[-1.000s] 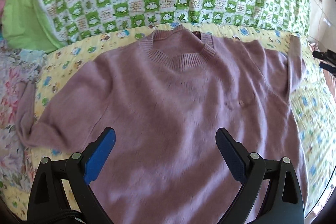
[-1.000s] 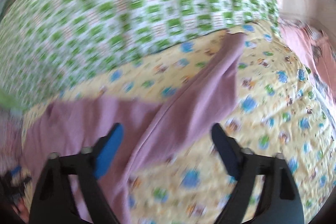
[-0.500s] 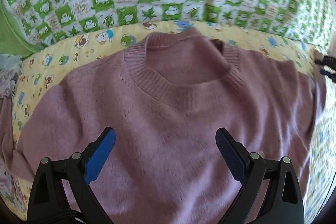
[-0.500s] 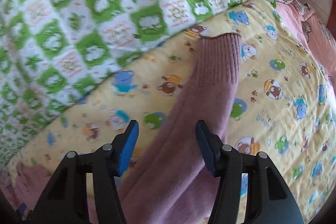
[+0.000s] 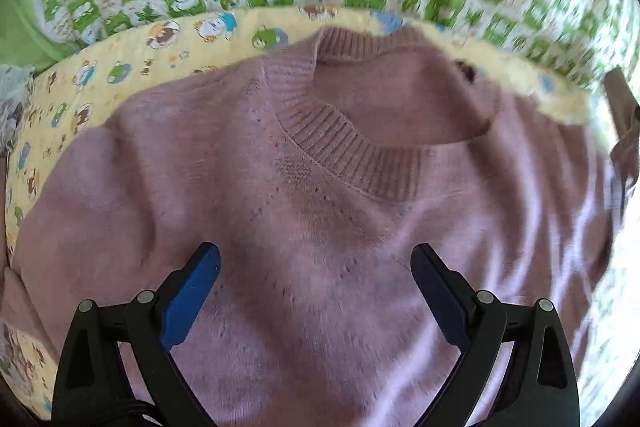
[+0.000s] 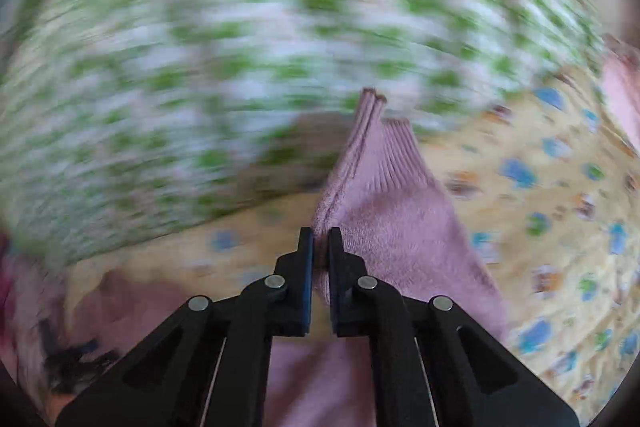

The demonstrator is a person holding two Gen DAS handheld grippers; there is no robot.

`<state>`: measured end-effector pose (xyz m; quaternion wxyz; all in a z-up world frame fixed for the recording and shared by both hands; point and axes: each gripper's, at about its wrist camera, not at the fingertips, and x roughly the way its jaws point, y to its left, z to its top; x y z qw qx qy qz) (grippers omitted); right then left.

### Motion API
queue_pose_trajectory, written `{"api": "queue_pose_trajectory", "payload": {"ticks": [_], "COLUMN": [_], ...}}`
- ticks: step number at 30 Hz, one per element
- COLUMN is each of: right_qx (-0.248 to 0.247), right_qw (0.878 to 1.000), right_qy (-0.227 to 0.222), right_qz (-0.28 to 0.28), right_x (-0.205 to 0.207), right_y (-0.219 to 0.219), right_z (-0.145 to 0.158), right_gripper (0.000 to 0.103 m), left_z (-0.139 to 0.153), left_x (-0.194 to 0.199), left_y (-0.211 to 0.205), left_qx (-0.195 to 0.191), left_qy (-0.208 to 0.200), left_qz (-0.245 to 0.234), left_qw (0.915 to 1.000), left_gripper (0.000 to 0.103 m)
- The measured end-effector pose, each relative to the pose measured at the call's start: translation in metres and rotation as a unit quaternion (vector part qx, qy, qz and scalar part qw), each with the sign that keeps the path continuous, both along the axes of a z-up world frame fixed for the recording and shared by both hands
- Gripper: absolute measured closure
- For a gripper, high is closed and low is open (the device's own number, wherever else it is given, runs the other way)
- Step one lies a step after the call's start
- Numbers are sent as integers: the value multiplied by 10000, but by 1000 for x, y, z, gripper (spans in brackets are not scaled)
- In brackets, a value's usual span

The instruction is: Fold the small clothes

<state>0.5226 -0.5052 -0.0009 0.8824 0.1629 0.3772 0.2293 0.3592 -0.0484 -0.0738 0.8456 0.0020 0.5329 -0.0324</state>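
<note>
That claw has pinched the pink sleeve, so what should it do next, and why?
Probably carry the sleeve across onto the sweater's chest. The right claw is shut on it near the cuff, and the body lies flat, unfolded, under the open left claw.

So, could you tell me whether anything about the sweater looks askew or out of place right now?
Mostly no. The mauve sweater lies face up on the yellow cartoon-print quilt, but its neckline sits skewed. One sleeve is pinched up in the right gripper; the left gripper hovers open.
</note>
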Motion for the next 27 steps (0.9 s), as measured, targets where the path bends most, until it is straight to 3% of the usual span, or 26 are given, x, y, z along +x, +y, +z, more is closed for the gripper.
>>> {"api": "queue_pose_trajectory", "payload": {"ticks": [2, 4, 6, 7, 9, 12, 19, 27], "right_qx": [325, 648, 798, 617, 307, 606, 499, 597], "right_qw": [9950, 9823, 9669, 9629, 9657, 9670, 9813, 9851], "right_qy": [-177, 74, 480, 582, 596, 957, 1280, 1474], "right_qz": [926, 1756, 2377, 2563, 2509, 2283, 1348, 660], "right_x": [-31, -57, -81, -91, -105, -116, -122, -124], "right_y": [53, 108, 154, 172, 185, 170, 119, 75], "right_z": [20, 20, 6, -1, -14, -31, -54, -70], "right_gripper": [95, 94, 88, 76, 63, 63, 63, 63], "left_z": [14, 25, 31, 33, 33, 24, -6, -14], "left_x": [-13, -28, -41, -46, -55, -61, -46, -23], "left_y": [7, 15, 25, 29, 36, 38, 28, -14], "left_qx": [-223, -517, -795, -911, -1088, -1121, -1209, -1026], "left_qy": [-49, -67, -47, -25, 49, 235, 548, 470], "left_qz": [16, 32, 60, 70, 74, 62, 74, -429], "left_qw": [9997, 9986, 9968, 9958, 9940, 9934, 9911, 9927], "left_gripper": [6, 6, 6, 6, 6, 6, 8, 23]}}
